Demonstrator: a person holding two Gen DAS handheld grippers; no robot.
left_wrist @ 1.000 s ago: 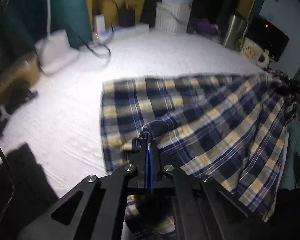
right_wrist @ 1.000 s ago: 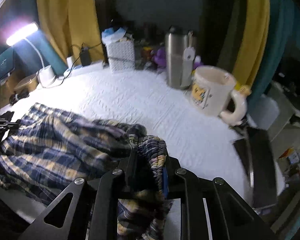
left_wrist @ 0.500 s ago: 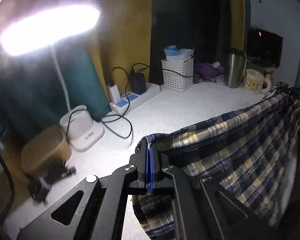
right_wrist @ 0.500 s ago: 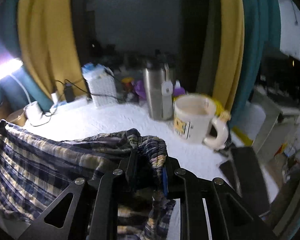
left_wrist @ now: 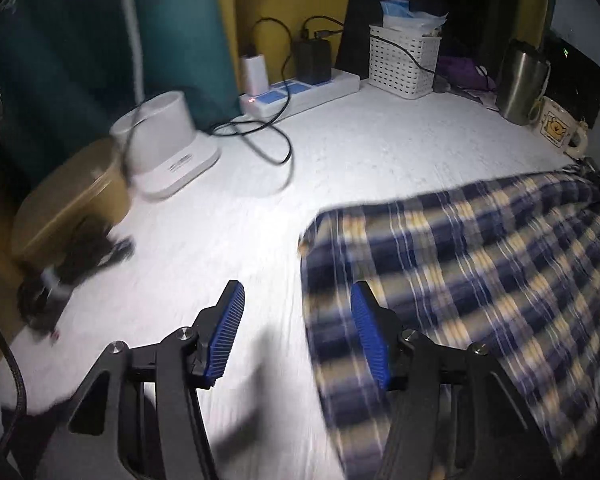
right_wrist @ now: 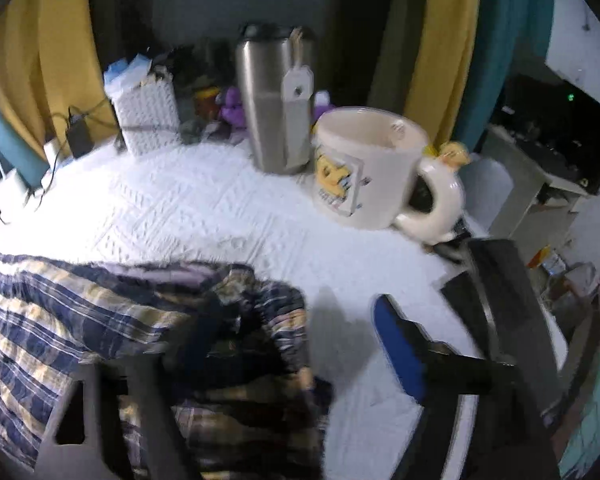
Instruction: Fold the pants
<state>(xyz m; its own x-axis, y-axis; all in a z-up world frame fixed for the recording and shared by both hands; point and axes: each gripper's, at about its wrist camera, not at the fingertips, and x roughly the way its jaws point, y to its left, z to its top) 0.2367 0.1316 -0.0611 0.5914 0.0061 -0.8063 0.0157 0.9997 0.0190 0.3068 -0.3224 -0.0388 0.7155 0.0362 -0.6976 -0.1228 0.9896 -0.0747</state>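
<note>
Soft plaid cloth pants (left_wrist: 480,264)

I'm working in someone's home, a dim bedroom or living corner by the look of it. The surface under me is a white textured cover (left_wrist: 227,216), like bedding. At its far edge sit a power strip (left_wrist: 300,94) with chargers plugged in, a white slatted basket (left_wrist: 404,62), a steel tumbler (right_wrist: 273,104) and a cartoon mug (right_wrist: 364,168). Yellow and teal curtains (right_wrist: 452,40) hang behind, and a lamp base (left_wrist: 167,148) stands far left.
</note>
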